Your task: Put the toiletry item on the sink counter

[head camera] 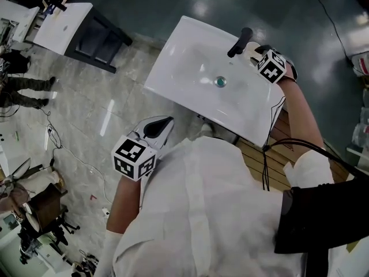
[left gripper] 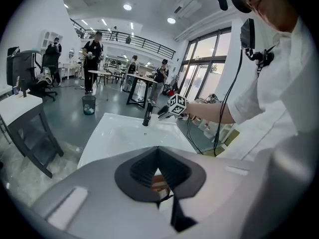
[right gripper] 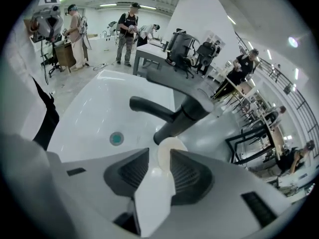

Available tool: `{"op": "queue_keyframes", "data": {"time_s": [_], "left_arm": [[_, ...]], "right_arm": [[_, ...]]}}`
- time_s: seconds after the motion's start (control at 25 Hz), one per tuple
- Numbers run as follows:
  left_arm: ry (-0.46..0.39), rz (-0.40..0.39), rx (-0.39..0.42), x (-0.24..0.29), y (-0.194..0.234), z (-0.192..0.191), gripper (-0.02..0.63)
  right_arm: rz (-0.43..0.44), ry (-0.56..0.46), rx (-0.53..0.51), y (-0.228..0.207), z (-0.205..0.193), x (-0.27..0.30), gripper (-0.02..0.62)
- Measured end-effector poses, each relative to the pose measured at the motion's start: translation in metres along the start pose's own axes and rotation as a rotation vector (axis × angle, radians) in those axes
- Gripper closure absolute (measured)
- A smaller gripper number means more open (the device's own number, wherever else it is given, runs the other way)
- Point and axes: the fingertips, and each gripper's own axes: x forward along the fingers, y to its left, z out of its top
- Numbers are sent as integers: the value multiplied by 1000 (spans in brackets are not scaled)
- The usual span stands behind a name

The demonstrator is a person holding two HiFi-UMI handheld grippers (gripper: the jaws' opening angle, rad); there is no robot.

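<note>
The toiletry item is a white tube with a round cream cap. It stands between the jaws of my right gripper, beside the base of the black faucet on the white sink counter. The right pads stand apart from the tube with a gap on the left side, so this gripper is open. In the head view the right gripper is at the far right corner of the sink counter, next to the faucet. My left gripper hangs off the sink's near edge, shut and empty.
The sink's drain lies mid-basin. A second white counter stands at the far left. A wooden platform and a black cable are under the sink's right end. Several people stand in the background.
</note>
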Motion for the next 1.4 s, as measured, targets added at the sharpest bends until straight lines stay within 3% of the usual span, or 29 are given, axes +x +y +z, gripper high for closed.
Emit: {"op": "queue_keyframes", "data": {"time_s": [0.16, 0.36, 0.68, 1.04, 1.4], "left_arm": [[-15, -30, 16, -17, -9, -9, 600], [-21, -70, 34, -48, -15, -31, 600], [-16, -143, 73, -92, -24, -71, 600], [-32, -179, 93, -151, -30, -116, 600], [-38, -221, 125, -193, -53, -162, 600]], "right_arm": [[-68, -9, 22, 19, 11, -31, 484], [-102, -37, 39, 80, 37, -66, 569], [-8, -223, 355, 211, 91, -107, 589], [28, -309, 450, 342, 144, -152, 590], [53, -345, 452, 448, 175, -185, 591]]}}
